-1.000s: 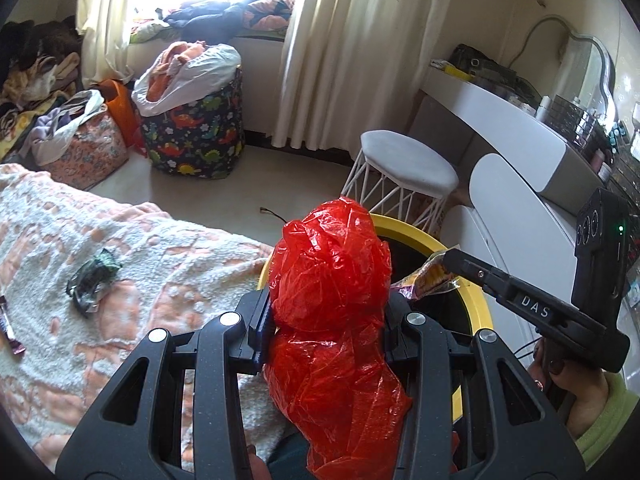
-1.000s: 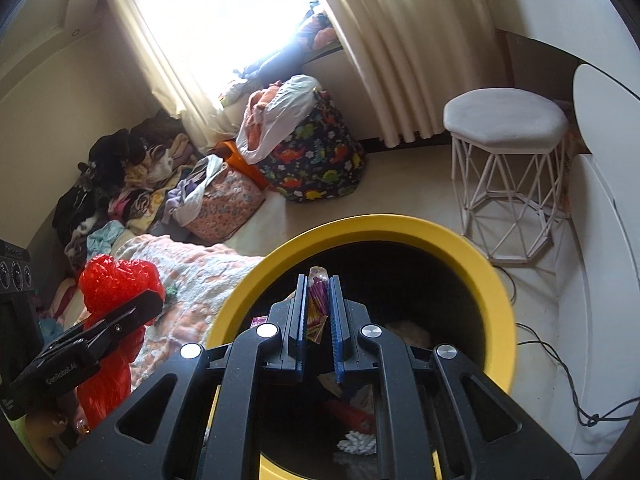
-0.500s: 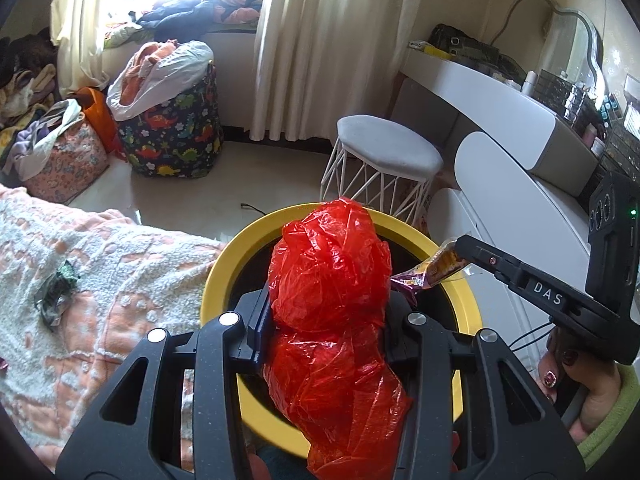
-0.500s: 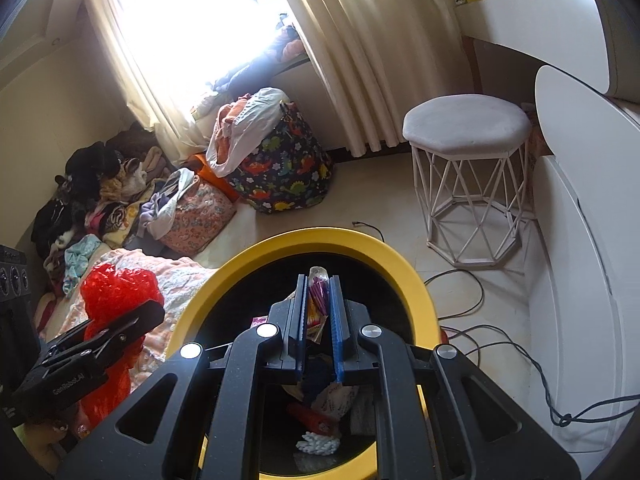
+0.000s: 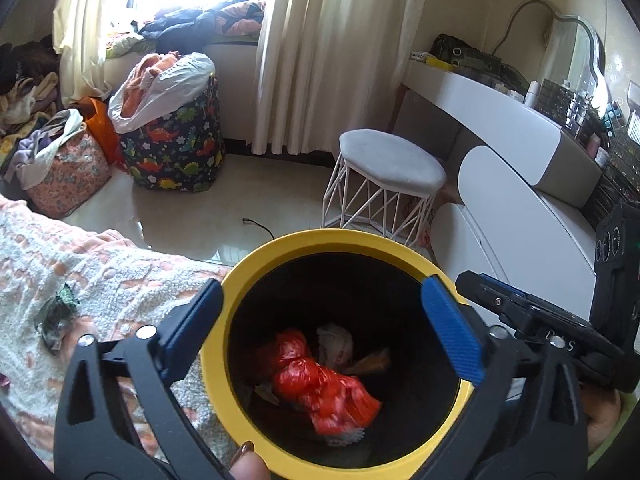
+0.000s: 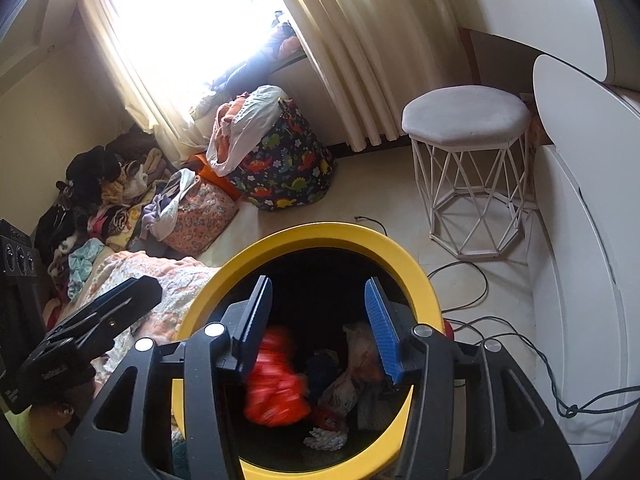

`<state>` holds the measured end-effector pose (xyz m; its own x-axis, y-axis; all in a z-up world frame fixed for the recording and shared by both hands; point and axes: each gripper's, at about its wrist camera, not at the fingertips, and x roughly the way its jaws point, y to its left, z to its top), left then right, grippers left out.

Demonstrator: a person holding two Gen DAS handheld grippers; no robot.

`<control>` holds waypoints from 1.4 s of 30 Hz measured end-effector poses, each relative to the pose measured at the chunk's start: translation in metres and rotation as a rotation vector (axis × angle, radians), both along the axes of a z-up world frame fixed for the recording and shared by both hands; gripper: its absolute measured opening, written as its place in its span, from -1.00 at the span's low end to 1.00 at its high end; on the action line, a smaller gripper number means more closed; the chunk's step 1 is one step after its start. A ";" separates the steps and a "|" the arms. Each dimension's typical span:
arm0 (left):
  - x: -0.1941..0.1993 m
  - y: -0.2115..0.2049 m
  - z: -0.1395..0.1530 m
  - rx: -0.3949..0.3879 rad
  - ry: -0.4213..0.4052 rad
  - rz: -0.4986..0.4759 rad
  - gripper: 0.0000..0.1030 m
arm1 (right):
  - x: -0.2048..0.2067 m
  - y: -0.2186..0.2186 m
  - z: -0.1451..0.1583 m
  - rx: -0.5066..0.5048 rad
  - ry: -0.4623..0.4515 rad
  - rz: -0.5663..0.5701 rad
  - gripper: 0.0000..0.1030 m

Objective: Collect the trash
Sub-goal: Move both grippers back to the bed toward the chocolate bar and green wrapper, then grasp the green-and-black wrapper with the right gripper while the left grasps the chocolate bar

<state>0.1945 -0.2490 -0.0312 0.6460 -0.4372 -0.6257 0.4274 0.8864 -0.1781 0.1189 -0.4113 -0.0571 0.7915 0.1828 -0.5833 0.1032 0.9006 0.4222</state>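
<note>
Both grippers are spread wide and holding nothing: left gripper (image 5: 324, 320) and right gripper (image 6: 318, 326) both sit right over the yellow-rimmed bin (image 5: 340, 240). Down in the bin: a crumpled red plastic bag (image 5: 324, 384), long axis running toward the lower right of the frame, plus paper scraps (image 5: 336, 344). Left of the bin is the bed's fuzzy blanket (image 5: 80, 272) with a dark wrapper (image 5: 56, 316) on it. White stool (image 5: 390, 160) on the floor behind.
</note>
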 end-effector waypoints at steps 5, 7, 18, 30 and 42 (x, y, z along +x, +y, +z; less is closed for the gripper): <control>-0.005 0.018 0.004 -0.002 -0.022 0.042 0.78 | 0.002 0.009 0.005 -0.004 -0.013 0.012 0.13; -0.007 0.027 0.005 -0.006 -0.030 0.059 0.78 | 0.003 0.014 0.006 -0.010 -0.017 0.024 0.18; -0.012 0.088 0.012 -0.014 -0.082 0.186 0.78 | 0.021 0.066 0.015 -0.044 -0.024 0.145 0.20; -0.015 0.172 0.009 -0.021 -0.080 0.362 0.78 | 0.056 0.151 0.025 -0.070 -0.020 0.325 0.20; -0.022 0.272 -0.016 -0.034 -0.027 0.573 0.78 | 0.100 0.247 0.019 -0.097 0.017 0.498 0.20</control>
